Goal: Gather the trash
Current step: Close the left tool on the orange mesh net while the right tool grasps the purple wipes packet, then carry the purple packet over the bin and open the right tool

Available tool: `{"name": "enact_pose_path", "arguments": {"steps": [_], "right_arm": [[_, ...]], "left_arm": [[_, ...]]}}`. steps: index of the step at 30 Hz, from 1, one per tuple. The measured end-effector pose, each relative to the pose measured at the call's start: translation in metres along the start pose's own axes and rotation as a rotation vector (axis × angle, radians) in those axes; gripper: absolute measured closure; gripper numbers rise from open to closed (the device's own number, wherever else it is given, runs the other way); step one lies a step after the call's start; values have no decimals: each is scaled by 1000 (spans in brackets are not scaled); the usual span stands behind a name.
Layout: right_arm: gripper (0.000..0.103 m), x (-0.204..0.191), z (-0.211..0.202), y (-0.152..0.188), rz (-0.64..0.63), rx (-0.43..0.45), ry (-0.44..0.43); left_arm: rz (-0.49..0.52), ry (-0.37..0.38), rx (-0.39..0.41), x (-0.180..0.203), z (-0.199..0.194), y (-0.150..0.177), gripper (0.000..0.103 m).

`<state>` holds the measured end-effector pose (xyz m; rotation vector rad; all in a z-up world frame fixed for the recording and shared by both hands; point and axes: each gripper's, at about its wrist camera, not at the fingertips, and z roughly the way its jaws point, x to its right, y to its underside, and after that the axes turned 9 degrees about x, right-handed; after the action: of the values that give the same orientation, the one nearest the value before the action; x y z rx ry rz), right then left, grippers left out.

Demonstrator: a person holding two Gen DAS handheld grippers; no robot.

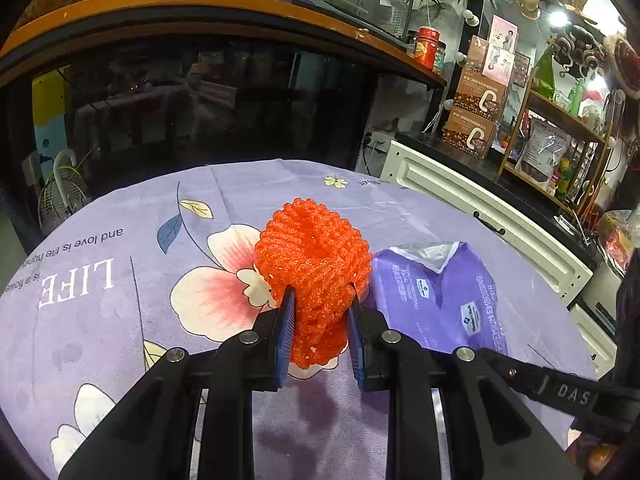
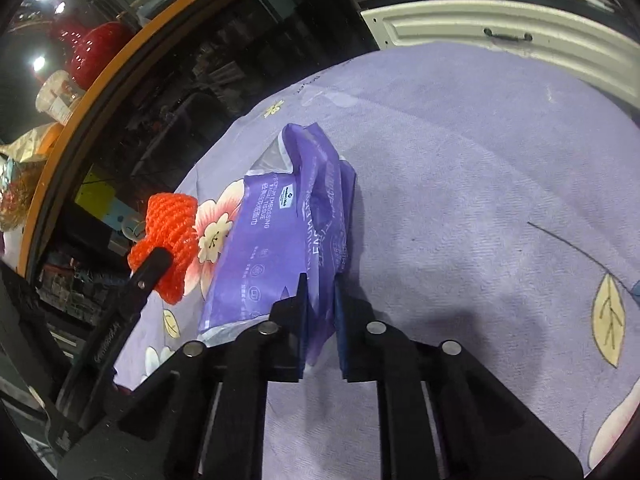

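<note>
One orange foam net (image 1: 312, 276) is clamped in the left gripper (image 1: 322, 300); one purple tissue wrapper (image 2: 280, 236) is pinched between the right gripper (image 2: 320, 292) fingers above the table (image 2: 480, 200).

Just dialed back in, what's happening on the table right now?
A person is collecting trash with handheld tongs in each hand. The left tongs are clamped on a crumpled orange foam fruit net. The right tongs have pinched the edge of an empty purple plastic tissue wrapper, which lies on the lilac floral tablecloth.
</note>
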<state>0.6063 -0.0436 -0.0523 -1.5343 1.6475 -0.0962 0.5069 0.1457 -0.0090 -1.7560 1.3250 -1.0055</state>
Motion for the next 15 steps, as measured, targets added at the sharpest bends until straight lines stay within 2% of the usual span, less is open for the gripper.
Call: {"name": "enact_pose_path", "arguments": {"steps": [7, 15], "right_arm": [[92, -1, -45, 4, -160, 109, 46], [93, 25, -112, 19, -228, 180, 91]], "left_arm": [[7, 15, 34, 4, -7, -2, 79], [45, 91, 46, 25, -16, -4, 79]]}}
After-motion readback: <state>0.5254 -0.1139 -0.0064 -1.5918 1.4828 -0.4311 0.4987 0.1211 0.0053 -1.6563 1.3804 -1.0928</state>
